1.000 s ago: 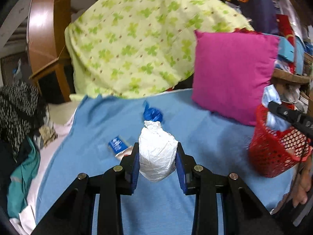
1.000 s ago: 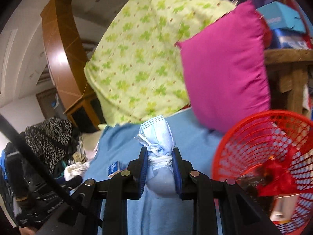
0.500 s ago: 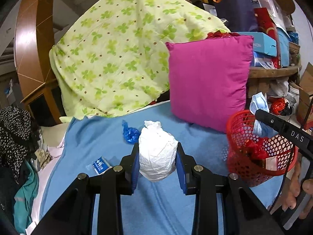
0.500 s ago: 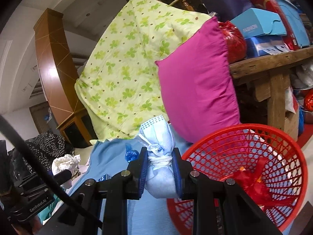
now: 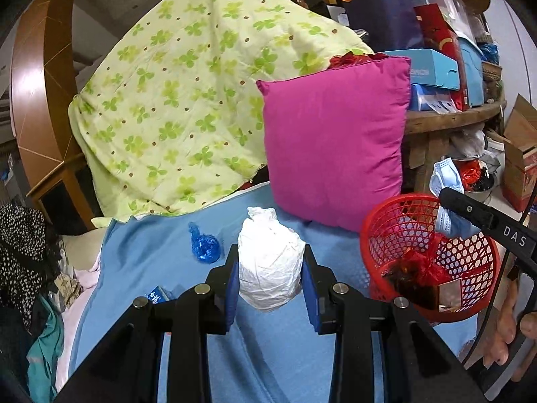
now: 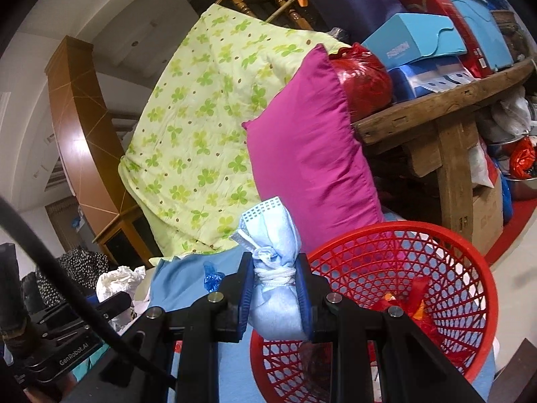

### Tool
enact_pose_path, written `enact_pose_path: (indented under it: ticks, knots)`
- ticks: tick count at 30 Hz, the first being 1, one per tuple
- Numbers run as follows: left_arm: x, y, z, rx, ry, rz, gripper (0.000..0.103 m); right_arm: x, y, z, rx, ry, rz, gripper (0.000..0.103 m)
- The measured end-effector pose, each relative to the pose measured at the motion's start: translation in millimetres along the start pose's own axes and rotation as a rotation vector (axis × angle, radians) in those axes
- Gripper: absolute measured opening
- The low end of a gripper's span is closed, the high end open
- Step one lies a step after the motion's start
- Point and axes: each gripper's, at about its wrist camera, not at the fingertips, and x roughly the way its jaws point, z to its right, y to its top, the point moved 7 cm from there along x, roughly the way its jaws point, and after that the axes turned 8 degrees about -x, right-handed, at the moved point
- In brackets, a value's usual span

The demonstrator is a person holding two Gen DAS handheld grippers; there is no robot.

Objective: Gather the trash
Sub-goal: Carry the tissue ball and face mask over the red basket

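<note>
Left gripper [image 5: 270, 268]: clamped on white wad [image 5: 268, 262], left of red basket [image 5: 386, 235].
Right gripper [image 6: 274, 288]: clamped on face mask [image 6: 273, 235], at basket's near-left rim.
Risk: early release — mask lands on blue sheet [image 5: 151, 245].

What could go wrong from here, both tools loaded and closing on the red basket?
1. The right tool grips the rolled blue mask at the red basket near rim; released there, it may land on the blue sheet.
2. The basket sits at the sheet's edge; a bump from a tool could tip it off.
3. The left tool holds the white bag short of the basket.
</note>
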Motion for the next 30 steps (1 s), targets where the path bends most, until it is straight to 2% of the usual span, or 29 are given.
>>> enact_pose_path:
  ticks: [20, 30]
  knots:
    - [1.0, 24.0, 57.9, 0.064, -0.054, 0.028, 0.035, -25.6, 8.0, 44.7, 0.084, -0.035, 0.039, 0.026]
    - [7.1, 29.3, 89.4, 0.076, -0.135, 0.040, 0.035, -34.1, 11.1, 60.2, 0.127, -0.049, 0.060, 0.026]
